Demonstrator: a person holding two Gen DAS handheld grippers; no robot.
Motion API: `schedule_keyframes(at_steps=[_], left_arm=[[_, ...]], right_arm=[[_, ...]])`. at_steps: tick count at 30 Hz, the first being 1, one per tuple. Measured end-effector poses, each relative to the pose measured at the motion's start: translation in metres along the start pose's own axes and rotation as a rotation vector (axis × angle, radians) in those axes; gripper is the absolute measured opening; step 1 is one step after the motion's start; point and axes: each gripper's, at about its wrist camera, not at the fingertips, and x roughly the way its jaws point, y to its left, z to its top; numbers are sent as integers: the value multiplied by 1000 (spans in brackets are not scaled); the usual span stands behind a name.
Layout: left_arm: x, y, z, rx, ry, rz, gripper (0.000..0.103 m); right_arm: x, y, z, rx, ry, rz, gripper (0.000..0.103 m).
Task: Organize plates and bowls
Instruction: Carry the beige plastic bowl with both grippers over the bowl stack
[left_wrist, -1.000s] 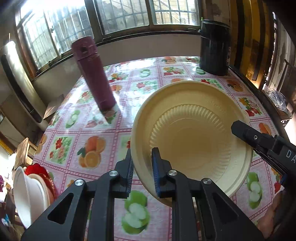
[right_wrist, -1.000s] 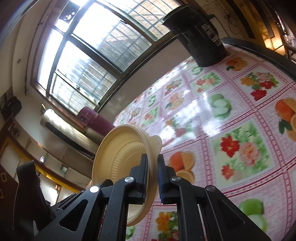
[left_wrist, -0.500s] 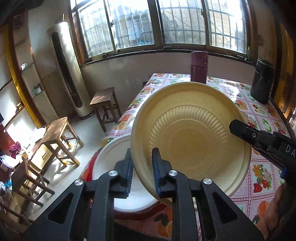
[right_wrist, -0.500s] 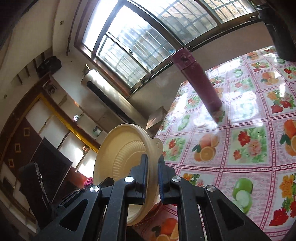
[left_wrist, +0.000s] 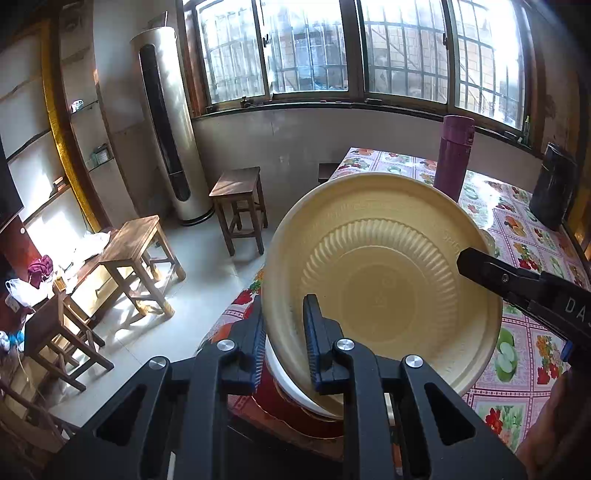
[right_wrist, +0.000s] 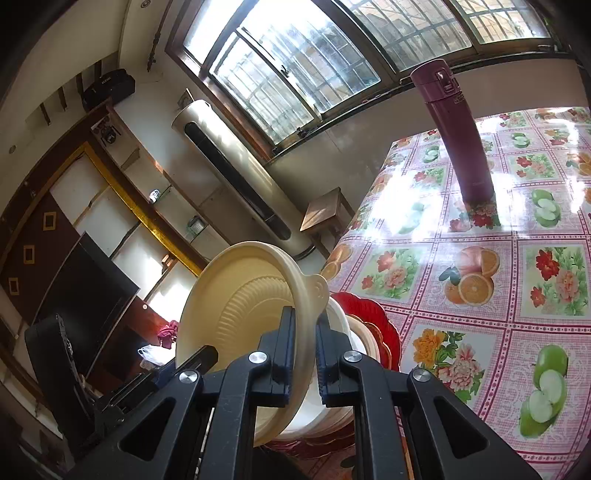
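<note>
A cream plastic bowl with a ribbed inner wall is held tilted between both grippers. My left gripper is shut on its near rim. My right gripper is shut on the opposite rim, and its black finger shows at the right of the left wrist view. The bowl hangs just above a stack at the table's corner: a white bowl on a red plate. In the left wrist view the white bowl and red plate peek out under the cream bowl.
The table has a pink fruit-and-flower cloth. A tall maroon flask stands on it and a black canister stands at the far right. Wooden stools and small tables stand on the floor left of the table's edge.
Both grippers have carried the cream bowl leftward, from over the middle of the table to the corner, and it now sits lower over the white bowl and red plate.
</note>
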Motion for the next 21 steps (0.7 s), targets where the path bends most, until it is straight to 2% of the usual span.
schedule_keyframes(at_steps=[21], left_arm=[[24,15,-5,-37,73,-12,17]], right_arm=[[26,8,-10,-12,44,-32,13]])
